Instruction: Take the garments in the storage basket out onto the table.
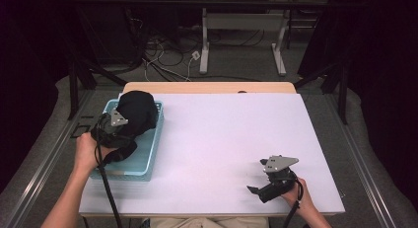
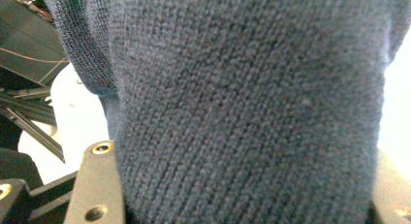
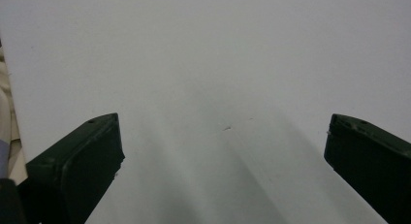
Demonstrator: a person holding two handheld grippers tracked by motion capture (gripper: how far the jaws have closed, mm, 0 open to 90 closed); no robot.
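Note:
A dark knit garment (image 1: 137, 112) is bunched up over the light blue basket (image 1: 153, 154) at the table's left side. My left gripper (image 1: 123, 125) is shut on this cloth, its tips buried in the folds. In the left gripper view the blue-grey knit (image 2: 242, 107) hangs right in front of the camera between the jaws of the left gripper (image 2: 242, 209). My right gripper (image 1: 257, 176) rests low near the front right of the white table (image 1: 222, 134), open with nothing in it. Its two black jaws stand wide apart in the right gripper view (image 3: 223, 151) over bare white surface.
The basket stands at the table's left edge, partly over it. A wooden strip (image 1: 207, 87) runs along the far edge. Beyond it are a second table's white legs (image 1: 204, 50) and loose cables on the floor (image 1: 167, 57).

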